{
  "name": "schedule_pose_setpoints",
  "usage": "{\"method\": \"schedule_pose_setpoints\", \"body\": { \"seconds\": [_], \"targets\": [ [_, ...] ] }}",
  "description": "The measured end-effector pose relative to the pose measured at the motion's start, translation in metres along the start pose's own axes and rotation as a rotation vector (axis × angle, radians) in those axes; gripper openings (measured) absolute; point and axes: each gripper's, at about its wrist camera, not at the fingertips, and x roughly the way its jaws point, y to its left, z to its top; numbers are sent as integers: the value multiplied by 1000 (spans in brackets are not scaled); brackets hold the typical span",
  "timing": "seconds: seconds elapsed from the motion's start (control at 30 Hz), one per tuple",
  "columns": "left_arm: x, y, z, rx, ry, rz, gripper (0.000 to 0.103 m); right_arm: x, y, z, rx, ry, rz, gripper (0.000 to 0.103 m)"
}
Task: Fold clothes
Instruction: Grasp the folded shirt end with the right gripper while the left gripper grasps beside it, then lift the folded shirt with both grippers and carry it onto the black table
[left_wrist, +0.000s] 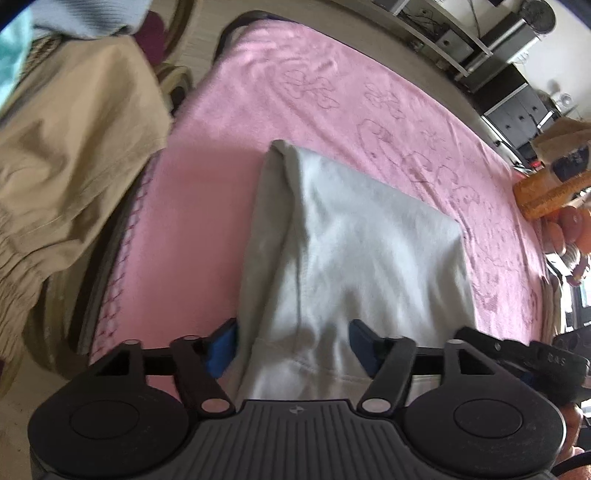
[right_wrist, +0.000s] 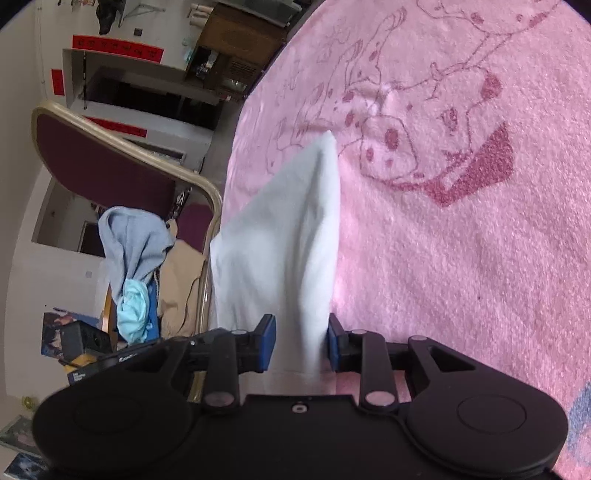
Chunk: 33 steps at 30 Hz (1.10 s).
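Observation:
A white garment (left_wrist: 354, 236) lies partly folded on the pink blanket (left_wrist: 332, 96), its near hem lifted toward the camera. My left gripper (left_wrist: 291, 345) is wide open, its blue pads on either side of the hem, not pressing it. In the right wrist view the same white garment (right_wrist: 291, 236) rises in a peaked fold from the pink blanket (right_wrist: 461, 258). My right gripper (right_wrist: 301, 343) has its blue pads close around the cloth's edge, with a small gap on the left side.
A beige garment (left_wrist: 81, 155) hangs at the left over a maroon chair (right_wrist: 107, 162) along with blue clothes (right_wrist: 133, 251). An orange pack (left_wrist: 550, 192) sits at the blanket's right edge. Shelves and boxes stand beyond the bed.

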Motion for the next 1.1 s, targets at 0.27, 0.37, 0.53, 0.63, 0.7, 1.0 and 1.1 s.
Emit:
{"method": "schedule_pose_setpoints", "body": {
  "seconds": [0.27, 0.37, 0.53, 0.63, 0.7, 1.0, 1.1],
  "targets": [
    [2, -13, -4, 78, -45, 53, 17, -1, -6, -1, 21, -70, 16, 24],
    [-3, -20, -11, 114, -74, 82, 9, 0, 0, -4, -9, -82, -45, 9],
    [-28, -46, -31, 231, -173, 137, 8, -2, 49, -23, -294, -131, -265, 7],
    [-53, -62, -48, 290, -250, 149, 8, -14, 78, -40, -437, -162, -338, 6],
    [-72, -78, -60, 335, -316, 155, 8, -26, 97, -51, -501, -188, -363, 6],
    [-148, -148, -112, 448, -557, 74, 8, -112, 167, -91, -620, -387, -391, 6],
    [-166, -171, -125, 460, -604, 20, 8, -149, 182, -104, -641, -473, -402, 6]
  ]
}}
